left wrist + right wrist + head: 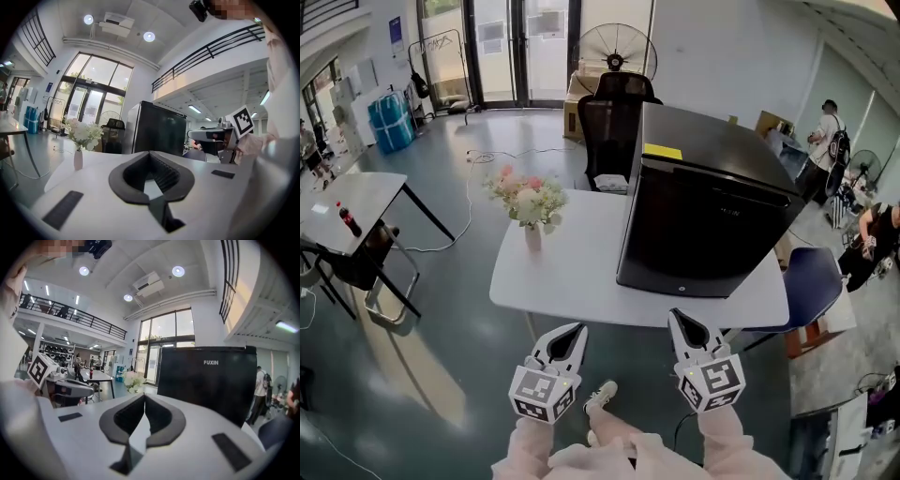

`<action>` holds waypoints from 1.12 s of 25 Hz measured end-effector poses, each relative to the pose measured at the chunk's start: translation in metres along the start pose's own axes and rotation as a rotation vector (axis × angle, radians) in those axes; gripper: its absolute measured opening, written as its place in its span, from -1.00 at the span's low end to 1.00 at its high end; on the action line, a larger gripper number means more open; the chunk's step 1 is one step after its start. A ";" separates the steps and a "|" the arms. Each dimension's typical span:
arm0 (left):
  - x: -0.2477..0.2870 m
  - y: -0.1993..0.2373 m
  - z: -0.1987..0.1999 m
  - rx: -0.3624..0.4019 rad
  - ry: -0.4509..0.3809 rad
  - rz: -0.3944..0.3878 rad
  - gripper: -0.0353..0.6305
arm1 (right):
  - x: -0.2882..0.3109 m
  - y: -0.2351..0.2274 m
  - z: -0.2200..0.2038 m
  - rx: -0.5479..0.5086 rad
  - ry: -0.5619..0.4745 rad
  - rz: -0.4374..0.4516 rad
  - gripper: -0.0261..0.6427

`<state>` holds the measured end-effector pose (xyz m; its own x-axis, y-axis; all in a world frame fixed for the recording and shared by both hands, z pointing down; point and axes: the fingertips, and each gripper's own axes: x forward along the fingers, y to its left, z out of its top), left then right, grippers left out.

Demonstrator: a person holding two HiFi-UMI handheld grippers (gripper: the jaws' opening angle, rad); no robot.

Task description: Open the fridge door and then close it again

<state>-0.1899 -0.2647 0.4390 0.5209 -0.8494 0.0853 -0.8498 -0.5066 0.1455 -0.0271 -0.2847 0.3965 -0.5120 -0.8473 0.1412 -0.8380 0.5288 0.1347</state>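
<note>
Polished grey hall floor lies under the left gripper (572, 330) and the right gripper (677, 317), which hover on the near side of the fridge (703, 206), short of the white table (572, 272), each with its jaws clenched together on nothing. That black fridge stands on the table with its door closed and facing the person, and a vase of flowers (530, 208) is to its left. Behind the fridge is a black office chair (614, 122), and farther back a standing fan (615, 49).
</note>
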 end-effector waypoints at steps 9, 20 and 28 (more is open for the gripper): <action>0.074 0.010 0.028 0.018 0.005 -0.104 -0.86 | 0.039 -0.065 0.023 -0.063 0.000 -0.048 -0.88; 0.143 0.030 0.072 0.093 -0.013 -0.144 -0.86 | 0.089 -0.105 0.084 -0.212 -0.081 -0.025 -0.87; 0.179 0.047 0.096 0.113 -0.049 -0.135 -0.86 | 0.109 -0.117 0.132 -0.454 -0.073 0.049 -0.53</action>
<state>-0.1446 -0.4546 0.3668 0.6284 -0.7776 0.0235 -0.7778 -0.6273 0.0403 -0.0100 -0.4455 0.2664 -0.5743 -0.8135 0.0913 -0.6534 0.5228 0.5475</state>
